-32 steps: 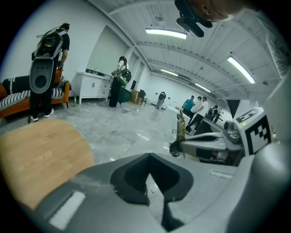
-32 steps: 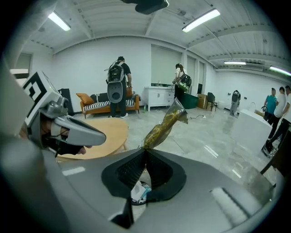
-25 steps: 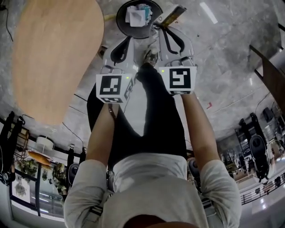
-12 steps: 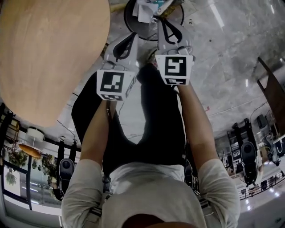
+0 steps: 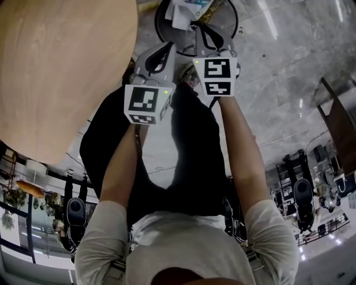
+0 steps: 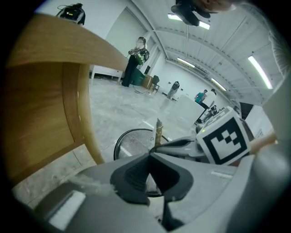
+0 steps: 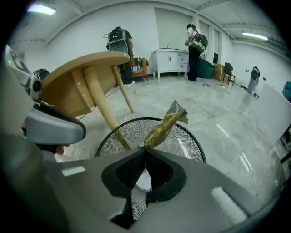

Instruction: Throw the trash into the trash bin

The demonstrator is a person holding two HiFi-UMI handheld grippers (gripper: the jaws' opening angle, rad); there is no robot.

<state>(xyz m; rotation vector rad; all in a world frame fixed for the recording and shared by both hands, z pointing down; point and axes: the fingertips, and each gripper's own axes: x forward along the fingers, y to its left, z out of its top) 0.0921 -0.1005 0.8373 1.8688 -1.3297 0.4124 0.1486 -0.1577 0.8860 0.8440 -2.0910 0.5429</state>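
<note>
1. A round wooden table filled the upper left of the head view, and its pale legs stood just beside the bin.
2. The person, in a light shirt and dark trousers, stood over the floor with both forearms stretched forward and down.
3. The black mesh trash bin sat on the grey marbled floor just ahead of the person's feet, near the table's edge.
4. The left gripper was clenched on nothing, its tips meeting, and it hung just beside the bin's near rim.
5. The right gripper was clamped on the bottom end of a snack wrapper and pointed steeply down over the bin's mouth.
6. The wrapper, clear with yellow-green contents, stuck up at a tilt from the jaw tips, above the bin's open top and not yet inside it.
7. White crumpled scraps, probably paper, already lay inside the bin, though the head view cut them off at its top edge.
</note>
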